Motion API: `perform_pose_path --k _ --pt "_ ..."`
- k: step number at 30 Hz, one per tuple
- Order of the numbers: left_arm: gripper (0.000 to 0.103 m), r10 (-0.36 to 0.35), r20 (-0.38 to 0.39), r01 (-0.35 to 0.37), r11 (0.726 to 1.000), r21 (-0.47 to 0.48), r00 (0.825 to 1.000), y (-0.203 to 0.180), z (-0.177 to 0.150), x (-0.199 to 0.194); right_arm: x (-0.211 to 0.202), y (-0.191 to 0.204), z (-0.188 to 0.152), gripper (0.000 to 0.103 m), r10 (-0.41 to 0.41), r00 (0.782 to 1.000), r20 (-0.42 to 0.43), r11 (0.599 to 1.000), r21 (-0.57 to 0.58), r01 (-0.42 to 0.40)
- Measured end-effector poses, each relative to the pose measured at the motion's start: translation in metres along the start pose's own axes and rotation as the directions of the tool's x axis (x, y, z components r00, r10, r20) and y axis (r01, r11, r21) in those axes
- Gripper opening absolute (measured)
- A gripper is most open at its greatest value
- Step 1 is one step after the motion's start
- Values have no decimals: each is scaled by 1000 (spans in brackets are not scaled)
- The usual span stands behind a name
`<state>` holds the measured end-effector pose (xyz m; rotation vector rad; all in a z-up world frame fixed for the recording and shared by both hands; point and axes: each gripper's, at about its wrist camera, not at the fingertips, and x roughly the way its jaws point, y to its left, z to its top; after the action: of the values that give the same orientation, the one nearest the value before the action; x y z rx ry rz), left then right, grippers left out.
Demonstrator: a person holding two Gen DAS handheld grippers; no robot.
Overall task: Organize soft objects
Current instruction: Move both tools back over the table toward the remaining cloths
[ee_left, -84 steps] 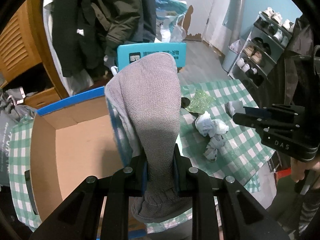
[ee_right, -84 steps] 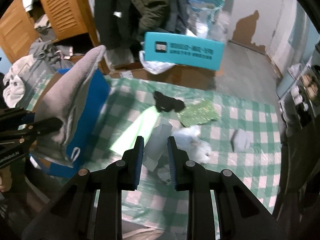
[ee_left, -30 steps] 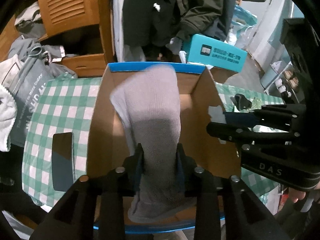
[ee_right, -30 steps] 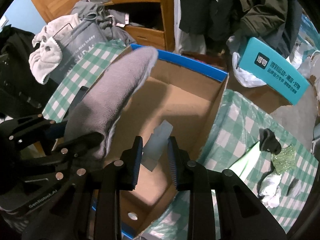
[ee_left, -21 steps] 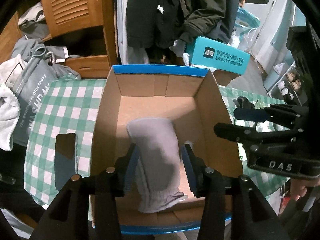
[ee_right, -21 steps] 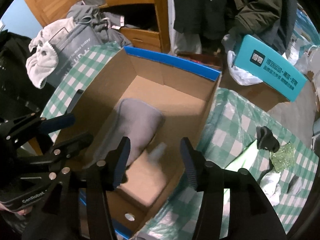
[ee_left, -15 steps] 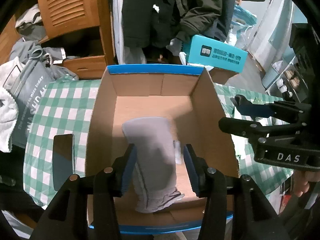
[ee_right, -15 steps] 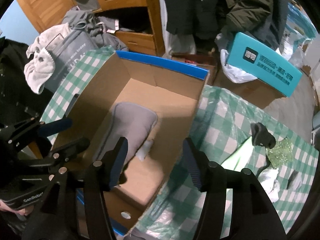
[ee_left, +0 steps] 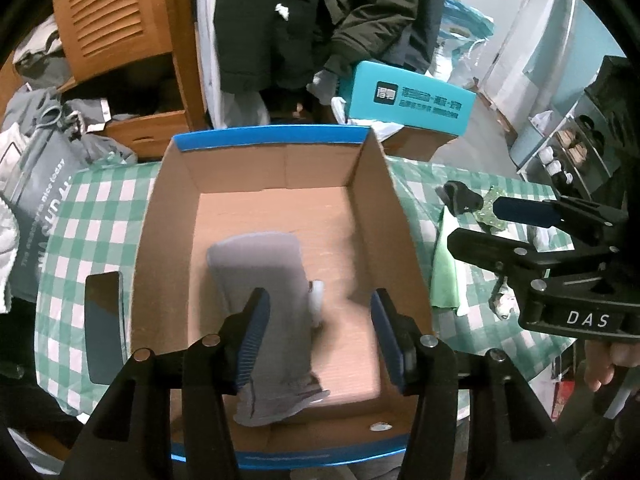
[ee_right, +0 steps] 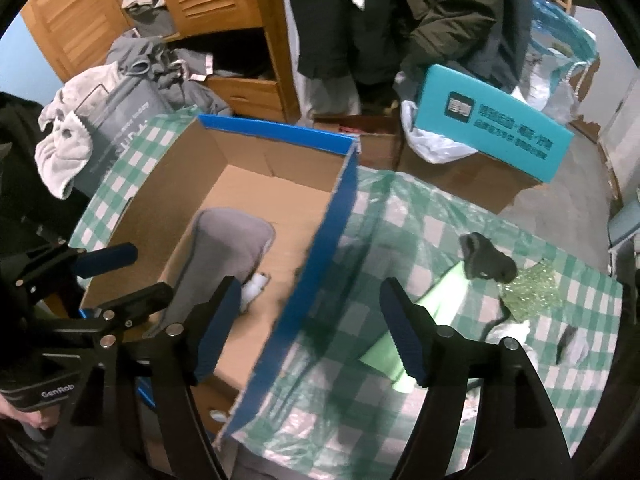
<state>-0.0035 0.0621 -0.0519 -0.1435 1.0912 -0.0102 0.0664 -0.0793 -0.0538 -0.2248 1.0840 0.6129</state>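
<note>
lying in the cardboard box already: grey sock and small white piece. opening wider with nothing between the jaws: left gripper, right gripper. waiting on the tablecloth: black sock, green cloth, white bundle.

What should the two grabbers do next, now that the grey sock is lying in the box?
Probably swing the right gripper, jaws opening and empty, toward the black sock on the checked cloth. The grey sock and a small white piece already lie in the box, and the left gripper, also opening, holds nothing.
</note>
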Motion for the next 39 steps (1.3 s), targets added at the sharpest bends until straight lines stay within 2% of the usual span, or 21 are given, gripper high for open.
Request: perform_pose_path --k 3,9,13,24,30,33,39 --pt "59 -2 3 2 1000 20 1000 -11 1 0 -3 -10 -4 76 -15 1000 6 1000 12 15" --pt "60 -14 -4 15 998 58 1000 -32 5 3 -9 -36 -16 76 -34 999 9 998 58 34" --pt "67 -17 -4 17 996 86 1000 -47 9 4 -15 -53 -25 77 -44 999 10 995 87 43" --pt "71 -8 -21 12 988 156 1000 -89 13 15 -31 -108 -54 77 -88 996 17 980 183 84" --pt "71 -13 -42 20 985 169 999 -106 15 23 -42 -133 -71 77 -115 993 24 971 214 107" --pt "77 -13 -51 22 983 184 999 -118 16 28 -48 -145 -80 77 -129 991 29 967 226 119" --pt "78 -9 -65 22 977 213 998 -135 16 38 -53 -170 -98 78 -170 985 23 958 237 160"
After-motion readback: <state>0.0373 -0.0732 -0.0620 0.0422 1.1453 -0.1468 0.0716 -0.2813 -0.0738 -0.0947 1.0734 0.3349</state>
